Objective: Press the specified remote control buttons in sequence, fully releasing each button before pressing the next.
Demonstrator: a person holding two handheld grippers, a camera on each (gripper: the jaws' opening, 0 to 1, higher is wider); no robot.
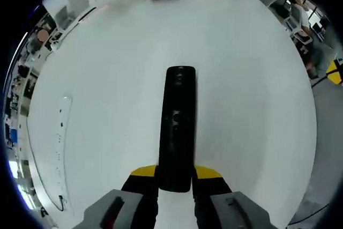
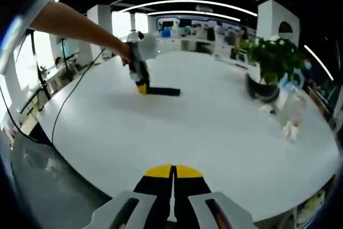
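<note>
A long black remote control (image 1: 178, 127) sticks forward from my left gripper (image 1: 176, 178), whose yellow-tipped jaws are shut on its near end, above the white table (image 1: 107, 79). Small buttons show along its top face. In the right gripper view the same remote (image 2: 163, 91) lies level over the table, held by the left gripper (image 2: 140, 81) in a person's outstretched hand. My right gripper (image 2: 172, 172) hovers near the table's front edge, well apart from the remote, with its jaws shut together and nothing between them.
A potted plant (image 2: 273, 57) and some clear wrapped items (image 2: 292, 111) sit at the table's right side. A thin white cable (image 1: 61, 132) lies along the left rim. A black cord (image 2: 69, 100) trails off the table's left edge.
</note>
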